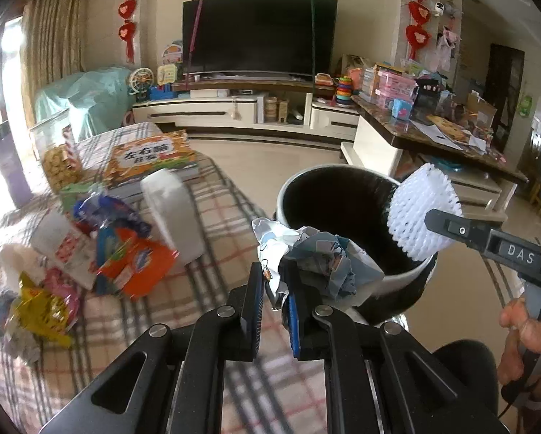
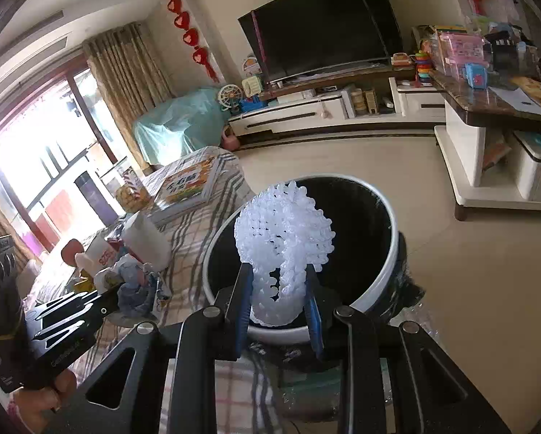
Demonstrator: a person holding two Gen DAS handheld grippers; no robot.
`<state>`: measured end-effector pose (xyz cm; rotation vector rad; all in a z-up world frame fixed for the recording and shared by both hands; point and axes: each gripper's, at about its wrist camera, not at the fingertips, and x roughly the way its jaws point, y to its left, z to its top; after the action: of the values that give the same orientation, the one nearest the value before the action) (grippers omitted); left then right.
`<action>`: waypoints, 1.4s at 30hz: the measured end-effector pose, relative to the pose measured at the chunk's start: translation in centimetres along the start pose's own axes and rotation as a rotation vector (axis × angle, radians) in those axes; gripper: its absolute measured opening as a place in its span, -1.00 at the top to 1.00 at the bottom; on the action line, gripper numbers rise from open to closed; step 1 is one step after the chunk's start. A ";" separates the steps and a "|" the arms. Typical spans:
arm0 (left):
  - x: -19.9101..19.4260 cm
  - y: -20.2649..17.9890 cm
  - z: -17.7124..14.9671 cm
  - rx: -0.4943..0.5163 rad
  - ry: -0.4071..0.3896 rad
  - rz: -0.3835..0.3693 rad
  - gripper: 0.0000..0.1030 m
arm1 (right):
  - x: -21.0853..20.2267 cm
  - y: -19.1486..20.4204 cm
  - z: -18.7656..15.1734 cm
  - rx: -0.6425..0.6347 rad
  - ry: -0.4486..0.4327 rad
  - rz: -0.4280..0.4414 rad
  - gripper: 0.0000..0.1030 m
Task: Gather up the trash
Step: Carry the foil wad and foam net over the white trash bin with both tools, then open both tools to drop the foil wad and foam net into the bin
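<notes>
Right wrist: foam net (image 2: pixel 284 249) over bin (image 2: pixel 375 289), paper (image 1: pixel 321 256) beside

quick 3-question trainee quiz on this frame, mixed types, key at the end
1. True or false: the right gripper holds the white foam fruit net over the trash bin.
2. What does the left gripper hold? A) orange wrapper B) crumpled paper C) book
3. Fill in: the book lies on the ____ tablecloth.

Key: 1 true; 2 B, the crumpled paper; 3 plaid.
</notes>
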<state>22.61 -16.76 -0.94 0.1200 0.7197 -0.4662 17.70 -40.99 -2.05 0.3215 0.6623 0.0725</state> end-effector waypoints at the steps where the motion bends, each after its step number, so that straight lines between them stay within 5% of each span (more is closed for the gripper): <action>1: 0.3 -0.3 0.3 0.006 0.000 0.001 0.80 | 0.1 -0.2 0.2 0.001 0.000 -0.003 0.47; 28: 8.2 -4.1 4.6 0.083 0.055 -0.004 0.76 | 3.3 -3.6 2.7 0.012 0.050 -0.027 0.33; 30: 8.5 -4.3 4.6 0.082 0.068 0.002 0.64 | 3.7 -3.8 2.7 0.016 0.061 -0.035 0.19; 32: 8.7 -4.3 4.6 0.070 0.075 0.012 0.32 | 3.9 -4.1 2.6 0.028 0.071 -0.046 -0.05; 35: 8.3 -3.9 4.5 0.046 0.062 0.009 -0.08 | 3.6 -4.5 2.6 0.040 0.065 -0.054 -0.15; 42: 6.5 -2.6 2.9 -0.010 0.048 0.003 -0.15 | 2.3 -3.6 2.4 0.042 0.022 -0.054 -0.47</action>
<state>27.45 -22.24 -2.86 0.1232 0.7684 -0.4577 20.87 -44.69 -2.83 0.3437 0.6945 0.0100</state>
